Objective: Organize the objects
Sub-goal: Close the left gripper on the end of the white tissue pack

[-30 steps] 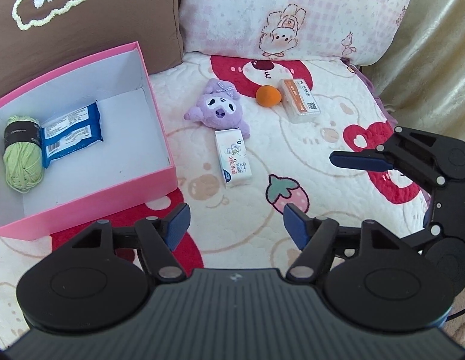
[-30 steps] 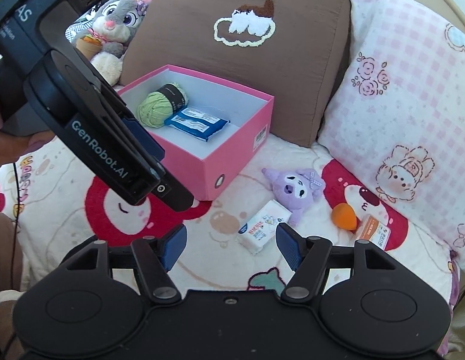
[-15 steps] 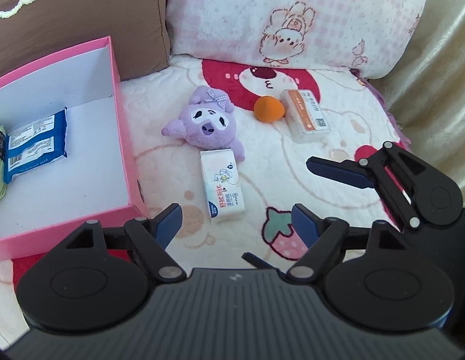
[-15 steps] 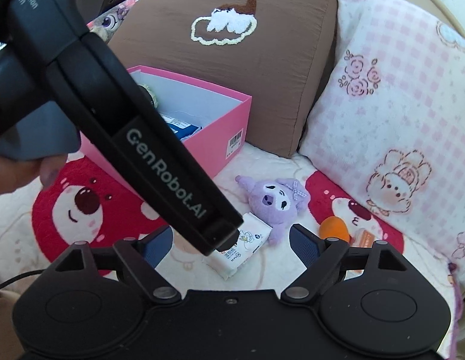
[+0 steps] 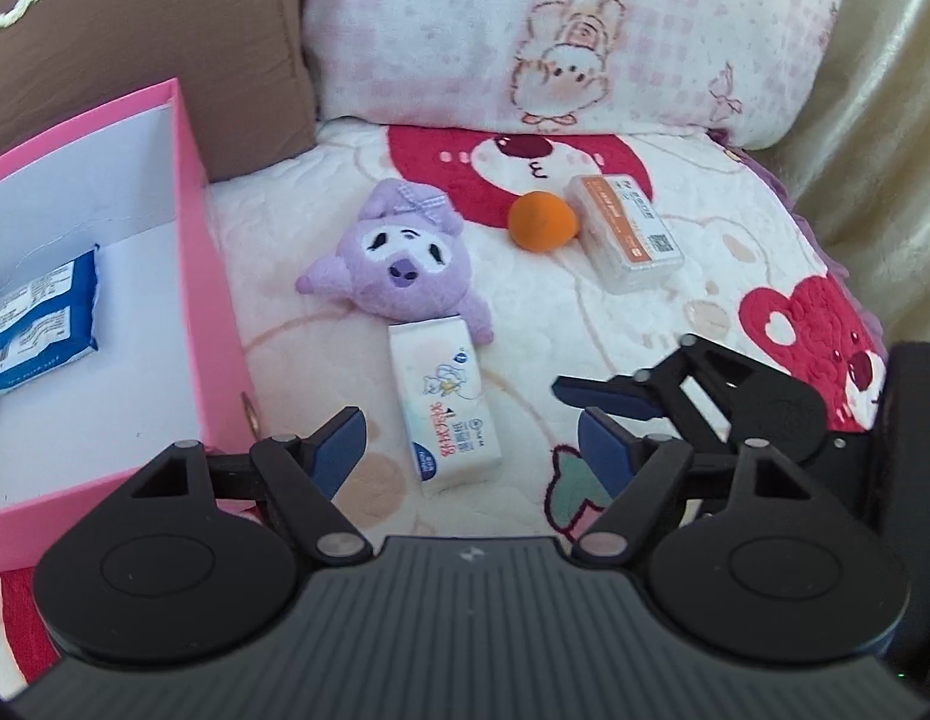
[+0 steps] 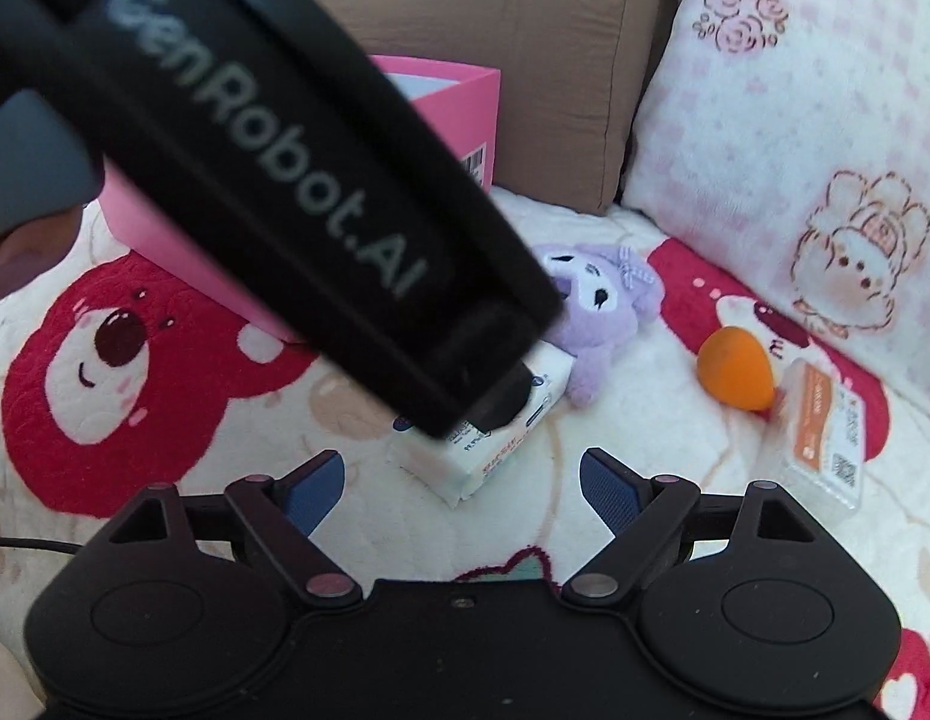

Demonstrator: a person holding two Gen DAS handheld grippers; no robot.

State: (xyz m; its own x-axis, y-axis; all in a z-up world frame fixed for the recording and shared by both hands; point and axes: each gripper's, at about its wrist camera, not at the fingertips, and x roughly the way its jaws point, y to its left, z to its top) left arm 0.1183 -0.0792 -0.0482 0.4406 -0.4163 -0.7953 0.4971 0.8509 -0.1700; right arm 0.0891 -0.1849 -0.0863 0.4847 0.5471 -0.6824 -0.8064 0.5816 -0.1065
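Pink cardboard box [image 5: 195, 276] at left holds one blue-white snack packet [image 5: 39, 318]; white tissue pack [image 5: 444, 396], purple plush toy [image 5: 399, 258], orange egg-shaped sponge [image 5: 543, 221] and clear plastic case [image 5: 624, 231] remain on the bed. Left gripper [image 5: 471, 438] and right gripper [image 6: 462, 480] fingers open, empty.

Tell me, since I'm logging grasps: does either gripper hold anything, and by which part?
Nothing is held. The left gripper and right gripper are both open above the tissue pack.

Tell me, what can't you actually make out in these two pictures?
- Pink box: the left wrist view's edge cuts off its left part; in the right wrist view the left gripper's body hides most of it.
- Blue snack packet: cut by the same edge, print too small to read.
- Tissue pack: its top is covered by the left gripper's body in the right wrist view.
- Clear case: label print too small.
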